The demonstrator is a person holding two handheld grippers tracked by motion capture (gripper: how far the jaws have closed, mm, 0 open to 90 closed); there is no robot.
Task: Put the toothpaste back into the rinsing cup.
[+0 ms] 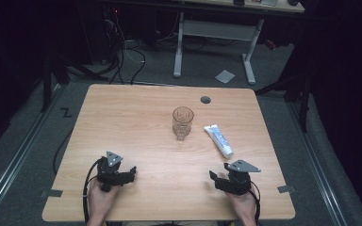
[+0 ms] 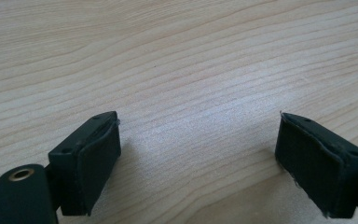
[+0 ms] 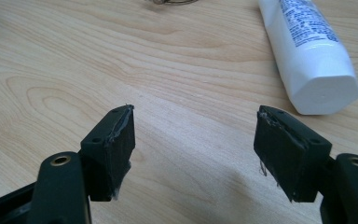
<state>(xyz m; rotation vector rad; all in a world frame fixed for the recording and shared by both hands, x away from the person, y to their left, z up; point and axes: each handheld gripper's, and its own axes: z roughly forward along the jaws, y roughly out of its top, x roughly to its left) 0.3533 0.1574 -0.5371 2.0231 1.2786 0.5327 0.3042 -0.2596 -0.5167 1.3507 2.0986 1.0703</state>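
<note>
Overhead, a wooden table is seen from the high view, with a clear glass standing upright near its middle. A white tube is laid flat just to the right of the glass, apart from it, its cap end pointed toward the person's edge. The left gripper is held low over the near left part of the table, well apart from the glass, and the right gripper is held over the near right part, nearer to the tube than to the glass. Hands and forearms are seen gripping both tools from the bottom edge. In the left gripper view, the left gripper is shown with its jaws spread wide over bare wood grain, with nothing between the pads. In the right gripper view, the right gripper is likewise shown spread wide and holding nothing; beyond its right jaw the capped end of the tube is seen close up, printed with blue text, not touched by the jaw. The base of the glass is glimpsed at the top edge.
</note>
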